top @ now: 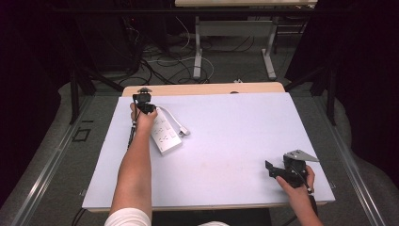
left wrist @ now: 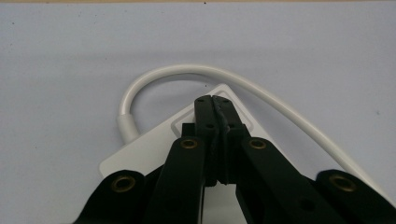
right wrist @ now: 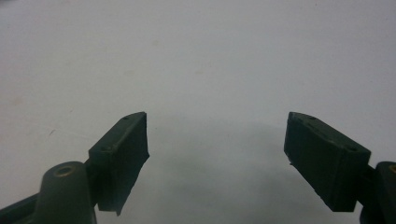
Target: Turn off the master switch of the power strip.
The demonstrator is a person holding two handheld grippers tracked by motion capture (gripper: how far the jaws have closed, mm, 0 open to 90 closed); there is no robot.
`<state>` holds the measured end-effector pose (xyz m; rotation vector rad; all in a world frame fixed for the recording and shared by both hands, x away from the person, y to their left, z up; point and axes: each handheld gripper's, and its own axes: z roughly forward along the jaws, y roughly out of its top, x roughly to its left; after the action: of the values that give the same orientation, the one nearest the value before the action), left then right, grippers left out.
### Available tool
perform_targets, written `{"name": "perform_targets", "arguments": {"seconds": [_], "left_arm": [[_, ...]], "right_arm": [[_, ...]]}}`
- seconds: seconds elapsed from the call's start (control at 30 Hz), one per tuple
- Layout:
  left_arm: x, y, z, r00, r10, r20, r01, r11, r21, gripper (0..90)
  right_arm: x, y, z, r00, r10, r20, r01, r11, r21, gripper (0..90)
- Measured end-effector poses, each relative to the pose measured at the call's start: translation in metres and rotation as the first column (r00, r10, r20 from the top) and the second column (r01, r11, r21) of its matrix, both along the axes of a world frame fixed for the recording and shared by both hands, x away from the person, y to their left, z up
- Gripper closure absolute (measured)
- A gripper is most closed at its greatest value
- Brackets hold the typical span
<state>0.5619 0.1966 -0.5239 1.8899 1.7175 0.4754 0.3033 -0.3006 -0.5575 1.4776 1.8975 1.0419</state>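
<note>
One power strip beneath the closed left gripper.

Dark room, cables across floor

Only obstacle on the table is the power strip w/ its cord looping just right of it, near the far left corner; everything right of the strip & toward the near edge is open surface.
</note>
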Motion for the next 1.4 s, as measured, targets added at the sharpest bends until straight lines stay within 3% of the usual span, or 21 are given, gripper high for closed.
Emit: {"name": "perform_targets", "arguments": {"seconds": [0.13, 0.2, 0.3, 0.4, 0.53, 0.67, 0.8, 0.9, 1.4], "left_arm": [[0.000, 0.000, 0.000, 0.9997, -0.019, -0.012, 0.019, 0.9998, 0.004, 90.0], [0.001, -0.004, 0.000, 0.9995, -0.025, -0.018, 0.026, 0.9989, 0.039, 90.0], [0.002, -0.008, 0.001, 0.9998, 0.000, -0.018, 0.001, 0.9983, 0.058, 90.0], [0.000, -0.009, 0.003, 1.0000, -0.003, 0.003, 0.003, 0.9998, 0.021, 90.0], [-0.002, -0.009, 0.006, 0.9998, -0.014, 0.016, 0.013, 0.9998, 0.011, 90.0], [-0.004, -0.007, 0.010, 0.9998, -0.018, 0.008, 0.018, 0.9998, 0.013, 90.0], [-0.007, -0.007, 0.014, 0.9995, -0.017, 0.026, 0.016, 0.9996, 0.025, 90.0], [-0.009, -0.006, 0.016, 0.9995, -0.027, 0.012, 0.027, 0.9992, 0.028, 90.0], [-0.022, 0.003, 0.028, 0.9994, -0.028, 0.019, 0.028, 0.9994, -0.017, 89.6]], "right_arm": [[-0.001, 0.000, 0.002, 1.0000, -0.002, 0.004, 0.002, 1.0000, 0.008, 21.1], [-0.001, -0.001, 0.001, 1.0000, 0.005, 0.004, -0.005, 1.0000, 0.001, 21.0], [0.000, 0.000, 0.000, 1.0000, 0.006, -0.001, -0.006, 1.0000, 0.003, 21.0], [-0.001, 0.000, 0.000, 1.0000, 0.002, 0.000, -0.002, 1.0000, 0.004, 21.0], [0.000, 0.000, -0.001, 1.0000, -0.002, -0.008, 0.002, 1.0000, 0.000, 21.0], [0.001, 0.002, -0.001, 1.0000, 0.006, -0.007, -0.006, 1.0000, -0.003, 21.1], [0.001, 0.001, -0.001, 1.0000, 0.007, -0.001, -0.007, 0.9999, -0.007, 21.0], [0.000, 0.002, -0.001, 1.0000, 0.006, -0.003, -0.006, 1.0000, -0.005, 21.0], [0.001, 0.002, -0.001, 1.0000, 0.005, 0.007, -0.005, 1.0000, -0.008, 21.0]]}}
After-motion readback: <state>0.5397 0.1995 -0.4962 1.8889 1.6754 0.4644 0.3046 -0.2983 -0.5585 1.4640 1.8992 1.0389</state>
